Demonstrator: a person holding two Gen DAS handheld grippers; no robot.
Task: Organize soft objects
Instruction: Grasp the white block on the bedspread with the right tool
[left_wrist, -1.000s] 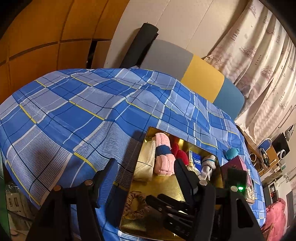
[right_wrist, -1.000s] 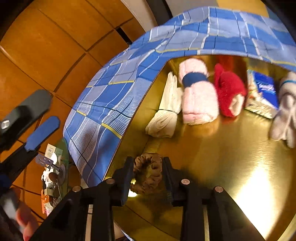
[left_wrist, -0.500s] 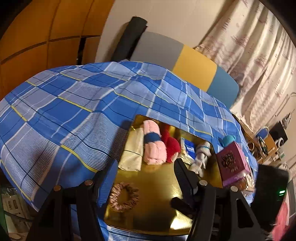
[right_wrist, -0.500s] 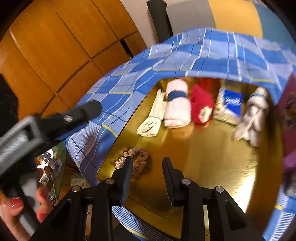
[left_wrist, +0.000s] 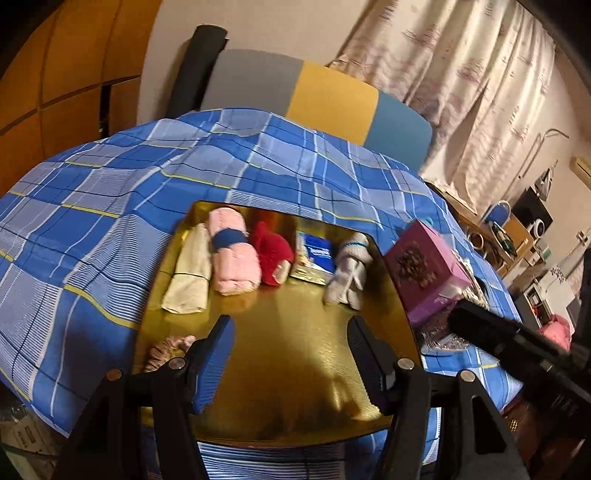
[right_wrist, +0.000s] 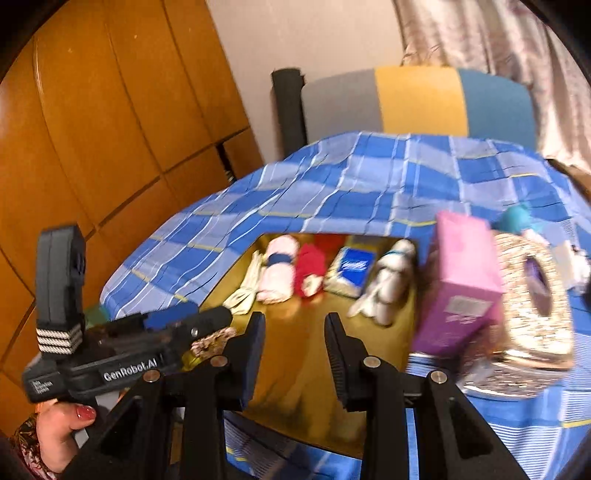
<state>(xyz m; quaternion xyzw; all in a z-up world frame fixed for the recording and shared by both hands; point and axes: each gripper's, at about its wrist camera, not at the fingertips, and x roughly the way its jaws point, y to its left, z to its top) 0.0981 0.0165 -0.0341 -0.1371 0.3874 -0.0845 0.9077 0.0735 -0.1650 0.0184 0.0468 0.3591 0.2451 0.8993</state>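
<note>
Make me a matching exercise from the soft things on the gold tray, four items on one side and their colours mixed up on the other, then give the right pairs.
Things
1. rolled towel with a blue band
2. folded cloth at the left end of the row
3. hair scrunchie near the front left corner
4. knitted hat

Colours
A. red
B. brown patterned
C. pink
D. cream

Pairs: 1-C, 2-D, 3-B, 4-A

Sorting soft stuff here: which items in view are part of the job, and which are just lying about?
Job: cream cloth, pink rolled towel, red knit piece, white socks, scrunchie, gold tray.
Lying about: tissue pack, purple box, sequined ring.
</note>
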